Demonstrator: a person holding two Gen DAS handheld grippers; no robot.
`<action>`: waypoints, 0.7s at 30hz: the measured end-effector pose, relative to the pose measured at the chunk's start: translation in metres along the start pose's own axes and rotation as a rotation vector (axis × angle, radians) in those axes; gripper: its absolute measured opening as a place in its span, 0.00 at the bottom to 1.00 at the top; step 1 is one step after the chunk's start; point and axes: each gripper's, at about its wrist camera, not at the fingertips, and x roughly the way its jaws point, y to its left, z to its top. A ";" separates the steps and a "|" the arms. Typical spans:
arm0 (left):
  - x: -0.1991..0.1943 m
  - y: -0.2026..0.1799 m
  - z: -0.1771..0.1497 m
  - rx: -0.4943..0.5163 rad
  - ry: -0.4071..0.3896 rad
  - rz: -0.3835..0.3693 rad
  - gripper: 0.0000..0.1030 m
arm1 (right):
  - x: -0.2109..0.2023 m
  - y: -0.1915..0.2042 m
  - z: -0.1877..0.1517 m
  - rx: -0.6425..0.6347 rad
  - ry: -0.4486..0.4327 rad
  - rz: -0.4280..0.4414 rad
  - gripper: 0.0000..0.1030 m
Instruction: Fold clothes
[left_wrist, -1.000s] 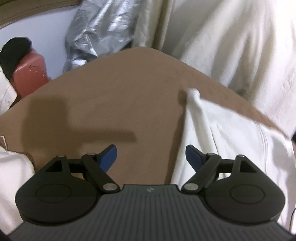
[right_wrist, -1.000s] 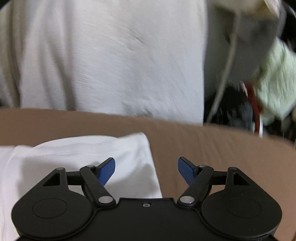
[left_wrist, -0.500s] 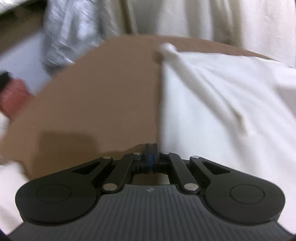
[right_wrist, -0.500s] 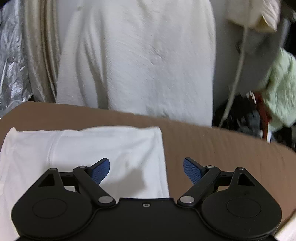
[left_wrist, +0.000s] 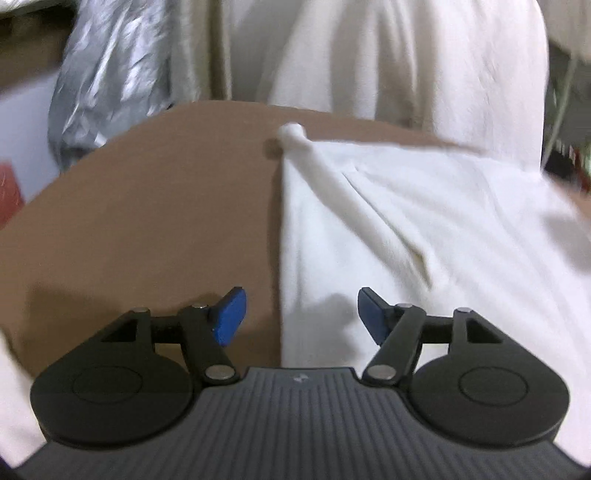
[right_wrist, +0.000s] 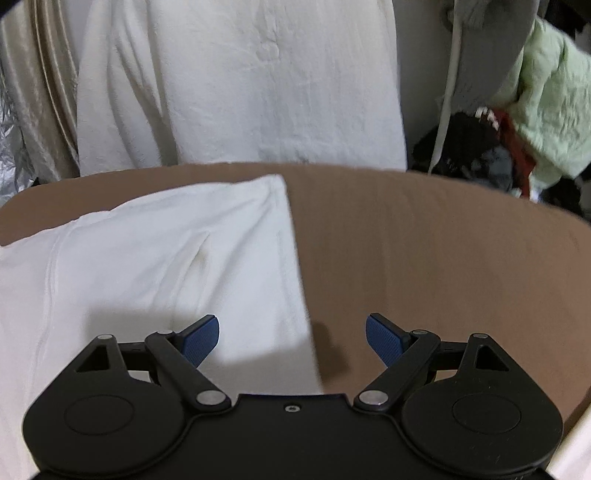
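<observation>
A white garment (left_wrist: 424, 229) lies flat on the brown table (left_wrist: 147, 206), its left edge running straight toward me. My left gripper (left_wrist: 301, 317) stands open over that left edge, nothing between its blue pads. In the right wrist view the same white garment (right_wrist: 155, 266) fills the left half, and its right edge passes between the fingers of my right gripper (right_wrist: 291, 336), which is open and empty above it. A rolled corner of the cloth (left_wrist: 291, 131) sticks up at the far end.
Cream cloth (right_wrist: 240, 81) hangs behind the brown table (right_wrist: 424, 240). Silver foil wrapping (left_wrist: 107, 81) stands at the back left, a red object (left_wrist: 7, 192) at the far left. A pale green cloth (right_wrist: 546, 99) and dark clutter (right_wrist: 469, 147) sit at the back right.
My left gripper was shut half a second ago and has opened. The right gripper stayed open and moved lower and closer over the garment's right edge.
</observation>
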 end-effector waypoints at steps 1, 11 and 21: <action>0.009 -0.003 -0.002 -0.003 0.029 -0.011 0.07 | 0.002 0.001 -0.002 0.009 0.009 0.010 0.87; -0.030 0.009 -0.013 -0.165 0.050 0.096 0.06 | 0.002 -0.004 -0.025 -0.005 0.057 0.034 0.87; -0.024 0.036 -0.007 -0.337 0.081 0.225 0.27 | 0.001 -0.044 -0.045 -0.006 0.104 0.038 0.88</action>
